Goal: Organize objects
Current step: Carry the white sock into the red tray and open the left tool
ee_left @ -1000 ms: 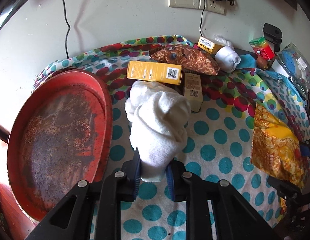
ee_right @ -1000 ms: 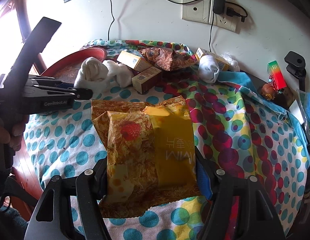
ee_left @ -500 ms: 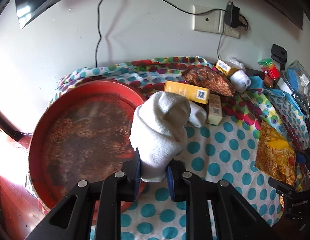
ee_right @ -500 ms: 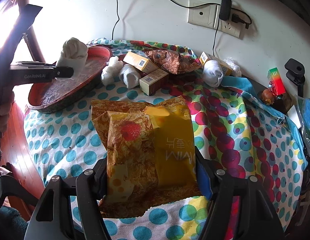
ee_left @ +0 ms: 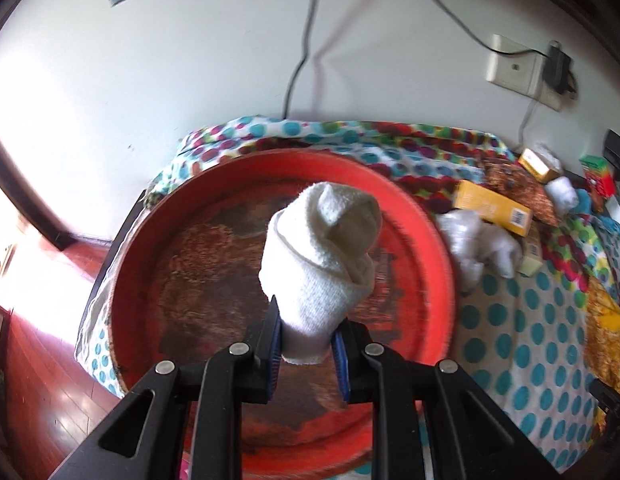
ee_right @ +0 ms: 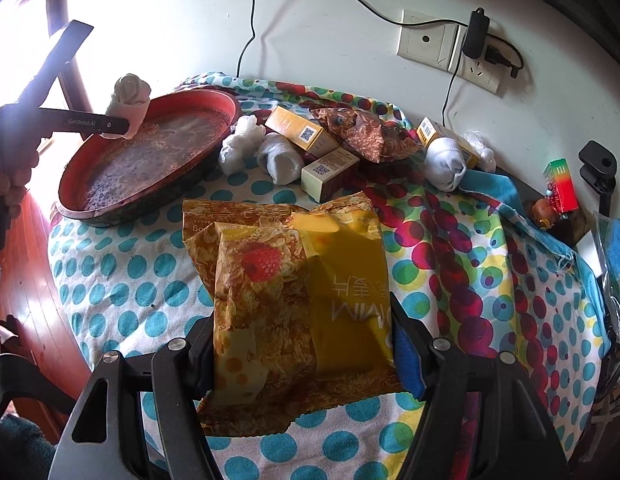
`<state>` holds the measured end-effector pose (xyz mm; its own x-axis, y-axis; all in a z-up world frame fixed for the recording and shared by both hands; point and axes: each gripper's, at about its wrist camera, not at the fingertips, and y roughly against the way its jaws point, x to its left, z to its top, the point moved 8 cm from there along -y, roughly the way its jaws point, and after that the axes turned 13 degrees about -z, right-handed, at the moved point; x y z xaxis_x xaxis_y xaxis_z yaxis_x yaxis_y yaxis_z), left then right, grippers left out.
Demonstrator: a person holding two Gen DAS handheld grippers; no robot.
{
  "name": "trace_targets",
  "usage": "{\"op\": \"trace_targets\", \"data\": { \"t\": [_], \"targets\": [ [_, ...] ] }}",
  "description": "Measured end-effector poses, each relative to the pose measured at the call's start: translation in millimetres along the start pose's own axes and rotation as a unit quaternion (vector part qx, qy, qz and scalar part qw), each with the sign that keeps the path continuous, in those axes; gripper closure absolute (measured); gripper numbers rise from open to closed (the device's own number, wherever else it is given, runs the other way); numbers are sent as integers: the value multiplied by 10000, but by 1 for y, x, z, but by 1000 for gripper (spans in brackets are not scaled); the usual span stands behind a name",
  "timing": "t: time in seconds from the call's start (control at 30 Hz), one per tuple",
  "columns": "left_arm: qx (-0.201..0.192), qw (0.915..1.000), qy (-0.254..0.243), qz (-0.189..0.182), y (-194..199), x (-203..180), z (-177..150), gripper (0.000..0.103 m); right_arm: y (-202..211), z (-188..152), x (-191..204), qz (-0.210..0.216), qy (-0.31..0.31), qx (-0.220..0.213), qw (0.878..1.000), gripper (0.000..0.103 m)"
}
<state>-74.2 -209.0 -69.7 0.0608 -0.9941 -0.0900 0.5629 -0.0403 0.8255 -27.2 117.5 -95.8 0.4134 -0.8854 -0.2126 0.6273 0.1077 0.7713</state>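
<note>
My left gripper (ee_left: 306,344) is shut on a rolled white sock (ee_left: 321,256) and holds it above the round red tray (ee_left: 437,264). From the right wrist view the same sock (ee_right: 128,100) hangs over the tray's (ee_right: 90,210) left rim, clamped in the left gripper (ee_right: 118,124). My right gripper (ee_right: 302,344) is shut on a yellow snack bag (ee_right: 294,284), which lies on the dotted cloth (ee_right: 122,280).
Behind the bag lie two more white socks (ee_right: 262,150), yellow boxes (ee_right: 298,130), a brown wrapper (ee_right: 361,128), another sock (ee_right: 445,160) and a green-red box (ee_right: 561,186). A wall socket with cables (ee_right: 469,48) is behind. Wooden floor (ee_right: 26,272) lies left of the table edge.
The left gripper carried the sock leftward from over the dotted cloth to above the red tray and rose a little. The right gripper and snack bag barely moved.
</note>
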Motion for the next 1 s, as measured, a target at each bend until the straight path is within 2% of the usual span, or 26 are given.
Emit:
{"op": "trace_targets", "data": {
  "t": [0.13, 0.33, 0.5, 0.83, 0.93, 1.0],
  "targets": [
    [99, 9992, 285, 256, -13, 43, 0, 81, -4, 2, 6, 4, 31, 41, 10000, 36],
    [284, 9971, 488, 506, -28, 84, -4, 81, -12, 5, 15, 36, 51, 116, 9999, 36],
    [311, 9964, 631, 472, -34, 104, -1, 81, -17, 11, 25, 58, 103, 141, 9998, 36],
    [507, 9953, 589, 574, -49, 122, -10, 77, -24, 19, 42, 88, 222, 163, 9996, 36],
    [542, 9951, 556, 619, -49, 121, -13, 70, -23, 23, 48, 99, 268, 143, 9995, 36],
    [527, 9955, 520, 597, -49, 119, -12, 60, -22, 26, 50, 106, 299, 117, 9994, 36]
  ]
}}
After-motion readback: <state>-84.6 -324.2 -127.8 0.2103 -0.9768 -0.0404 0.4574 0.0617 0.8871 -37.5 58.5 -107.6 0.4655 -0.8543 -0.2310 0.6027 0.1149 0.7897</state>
